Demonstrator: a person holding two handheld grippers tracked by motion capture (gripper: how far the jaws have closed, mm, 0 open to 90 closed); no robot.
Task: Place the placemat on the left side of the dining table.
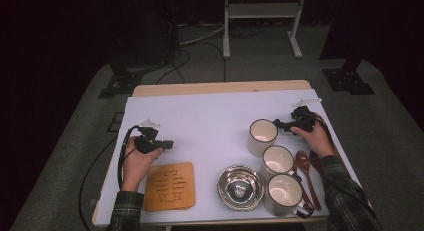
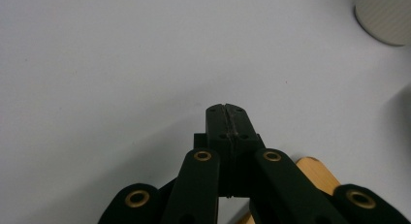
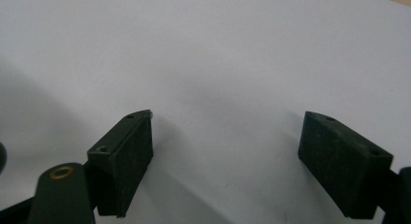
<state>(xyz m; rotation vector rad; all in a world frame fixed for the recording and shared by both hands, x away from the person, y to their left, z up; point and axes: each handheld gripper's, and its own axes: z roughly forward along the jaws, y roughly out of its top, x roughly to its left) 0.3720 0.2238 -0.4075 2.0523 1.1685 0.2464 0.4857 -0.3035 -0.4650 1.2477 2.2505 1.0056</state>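
The mug (image 1: 262, 136) right of frame centre looks rigid, glazed and slippery, so we'd pinch its handle with the released right hand-held gripper (image 1: 284, 125); the left hand-held gripper (image 1: 169, 144) is clenched empty.

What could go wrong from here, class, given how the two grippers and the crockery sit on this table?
1. The right gripper hangs open right beside the far mug; a careless sweep could tip it.
2. The three mugs stand close together; moving the far one might jostle the middle mug.
3. The left gripper is shut above the wooden trivet; lowered that way, it may push the trivet instead of gripping it.
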